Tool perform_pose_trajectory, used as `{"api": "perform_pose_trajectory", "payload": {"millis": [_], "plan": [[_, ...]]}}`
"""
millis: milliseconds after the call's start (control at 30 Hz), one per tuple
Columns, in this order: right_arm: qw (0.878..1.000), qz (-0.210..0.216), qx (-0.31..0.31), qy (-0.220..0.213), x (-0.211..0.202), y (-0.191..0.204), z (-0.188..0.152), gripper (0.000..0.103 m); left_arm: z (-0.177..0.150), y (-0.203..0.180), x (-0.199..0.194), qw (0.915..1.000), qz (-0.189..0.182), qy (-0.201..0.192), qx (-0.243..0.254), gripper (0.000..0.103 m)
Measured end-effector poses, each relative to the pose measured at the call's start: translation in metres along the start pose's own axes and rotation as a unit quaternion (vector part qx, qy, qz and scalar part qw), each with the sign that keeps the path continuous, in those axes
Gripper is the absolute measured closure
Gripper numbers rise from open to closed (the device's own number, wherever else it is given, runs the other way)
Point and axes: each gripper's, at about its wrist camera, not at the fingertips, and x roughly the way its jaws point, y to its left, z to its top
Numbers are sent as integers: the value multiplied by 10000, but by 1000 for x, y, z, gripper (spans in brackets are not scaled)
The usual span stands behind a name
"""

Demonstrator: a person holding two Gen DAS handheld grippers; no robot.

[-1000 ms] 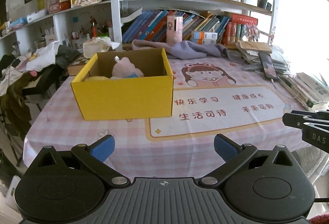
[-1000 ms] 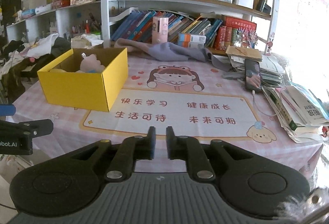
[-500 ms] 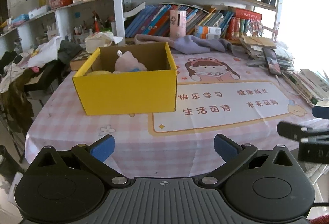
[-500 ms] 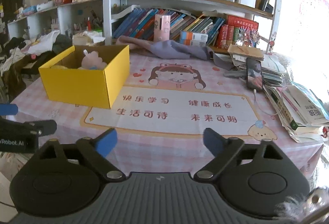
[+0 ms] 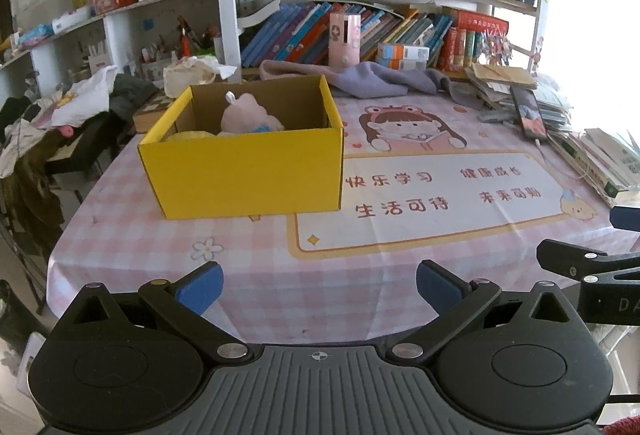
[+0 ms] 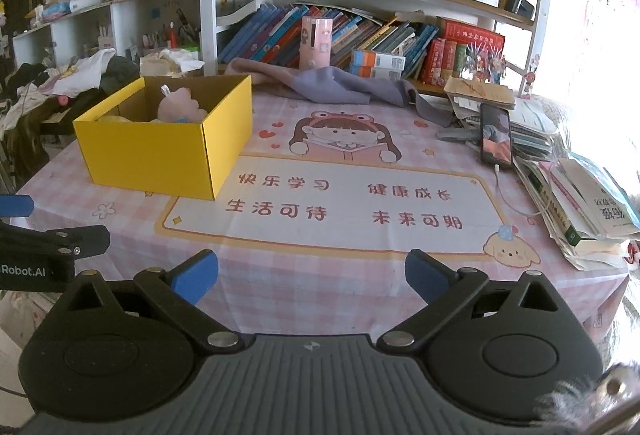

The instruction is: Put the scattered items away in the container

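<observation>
A yellow cardboard box (image 5: pixel 240 175) (image 6: pixel 148 155) stands open on the left part of the pink checked tablecloth. Inside it lie a pink plush toy (image 5: pixel 248 113) (image 6: pixel 180 107) and something pale yellow (image 5: pixel 188 135), mostly hidden by the box wall. My left gripper (image 5: pixel 318 285) hangs open over the table's near edge, well short of the box, with nothing between its blue pads. My right gripper (image 6: pixel 312 275) is also open and empty, near the front edge to the right of the box. Each gripper shows at the side of the other's view.
A printed mat (image 6: pixel 328 203) covers the table's middle. A phone (image 6: pixel 496 135) on a cable and stacks of books (image 6: pixel 580 203) crowd the right edge. A grey-purple cloth (image 6: pixel 332 83) lies at the back below the bookshelves. Clothes are heaped at the left (image 5: pixel 80 103).
My right gripper has gone from shut to wide open with nothing in it. The left gripper stayed open, and both hands kept their place.
</observation>
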Motion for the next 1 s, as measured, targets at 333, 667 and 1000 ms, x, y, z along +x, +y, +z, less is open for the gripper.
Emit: {"api": "perform_pose_trajectory", "payload": {"millis": [333,667,1000], "plan": [[10000,-17,29,48,2,-1,-3,2,-1,-3,3,9999,-55,90,51,0],[10000,-18,39,54,3,-1,-4,2,-2,-4,4,9998,-63,157,73,0],[10000,-21,36,60,3,-1,-4,2,-3,-4,6,9997,-103,199,52,0]]}}
